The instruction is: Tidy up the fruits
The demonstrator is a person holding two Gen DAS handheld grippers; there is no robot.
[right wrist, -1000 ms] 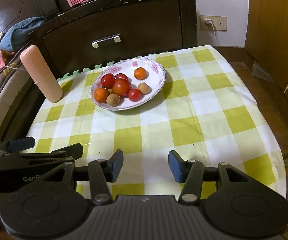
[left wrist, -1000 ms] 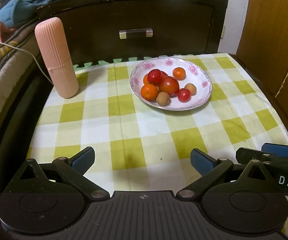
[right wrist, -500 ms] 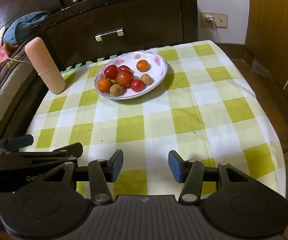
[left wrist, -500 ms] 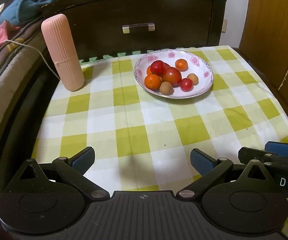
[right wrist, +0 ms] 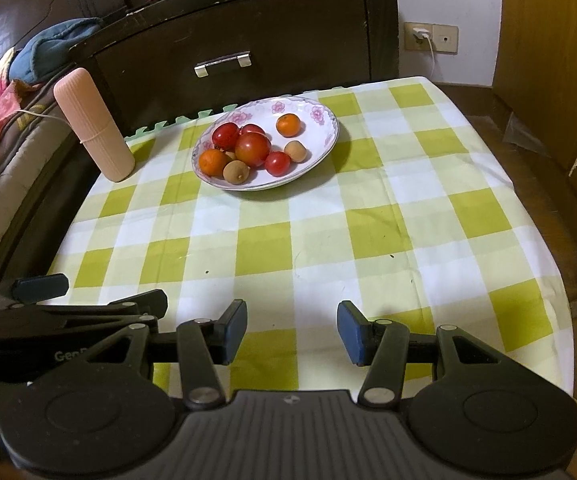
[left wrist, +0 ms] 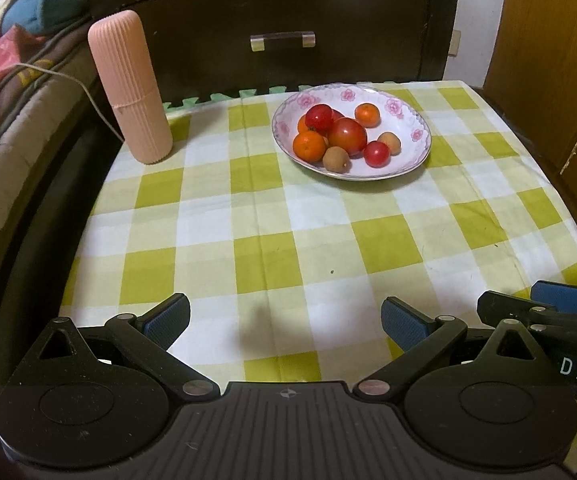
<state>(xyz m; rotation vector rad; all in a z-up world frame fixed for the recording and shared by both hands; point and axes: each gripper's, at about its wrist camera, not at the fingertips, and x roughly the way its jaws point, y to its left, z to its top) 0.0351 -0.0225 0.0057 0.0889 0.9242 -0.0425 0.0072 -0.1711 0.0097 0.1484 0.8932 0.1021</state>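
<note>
A white floral bowl point(left wrist: 408, 120) point(right wrist: 320, 120) sits at the far side of the green checked tablecloth. It holds several fruits: red tomatoes point(left wrist: 347, 136) point(right wrist: 252, 149), orange tangerines point(left wrist: 308, 146) point(right wrist: 288, 125) and small brown fruits point(left wrist: 335, 159) point(right wrist: 235, 171). My left gripper point(left wrist: 285, 320) hangs open over the near edge of the cloth, far from the bowl, with nothing between its fingers. My right gripper point(right wrist: 291, 332) is open too, beside it on the right and just as empty. Each gripper shows at the edge of the other's view.
A tall ribbed pink container point(left wrist: 130, 88) point(right wrist: 93, 126) stands at the far left corner of the cloth. A dark wooden drawer front point(left wrist: 284, 32) rises behind the table. Bedding lies to the left, wooden furniture point(left wrist: 560, 60) to the right.
Both grippers have drawn back towards the near edge of the table, so the bowl and pink container look farther away. Both stayed open and empty.
</note>
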